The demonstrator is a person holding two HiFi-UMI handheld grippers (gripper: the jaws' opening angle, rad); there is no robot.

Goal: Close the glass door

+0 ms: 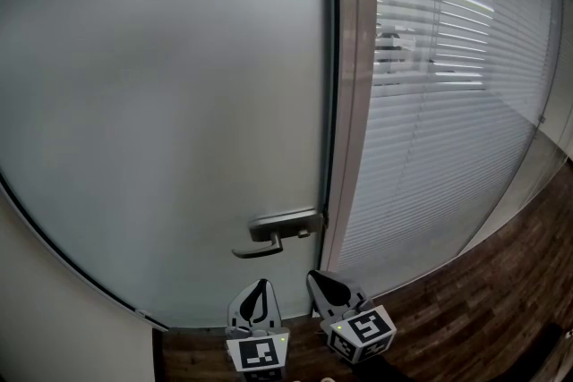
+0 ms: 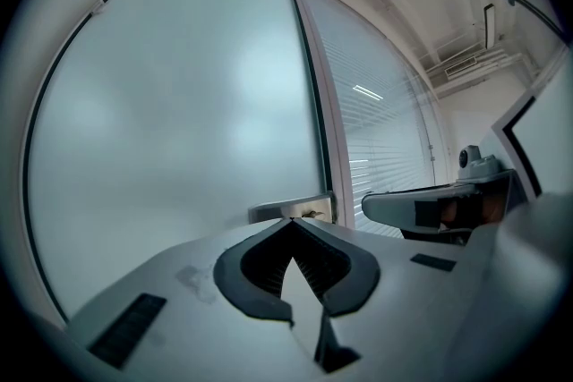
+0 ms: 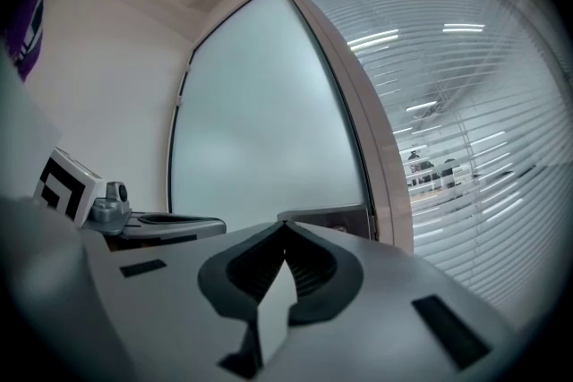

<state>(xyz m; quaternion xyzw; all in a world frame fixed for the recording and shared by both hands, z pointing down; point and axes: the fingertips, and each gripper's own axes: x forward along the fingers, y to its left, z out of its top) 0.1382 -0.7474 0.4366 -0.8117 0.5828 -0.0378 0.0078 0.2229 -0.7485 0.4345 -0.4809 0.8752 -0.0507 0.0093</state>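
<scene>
The frosted glass door (image 1: pixel 161 103) fills the left of the head view, its right edge lying along the pale door frame (image 1: pixel 354 103). Low on that edge sits a metal lever handle (image 1: pixel 269 237). My left gripper (image 1: pixel 260 284) hangs just below the handle, shut and holding nothing. Beside it, my right gripper (image 1: pixel 315 275) is shut and empty too, near the foot of the frame. In the left gripper view, the closed tips (image 2: pixel 291 221) point at the handle plate (image 2: pixel 291 208). The right gripper view shows its closed tips (image 3: pixel 285 224) facing the plate (image 3: pixel 331 216).
Right of the frame stands a glass wall with closed white blinds (image 1: pixel 448 130); office lights show behind it. Dark wooden floor (image 1: pixel 466 318) lies below. A plain white wall (image 1: pixel 54 309) borders the door on the left.
</scene>
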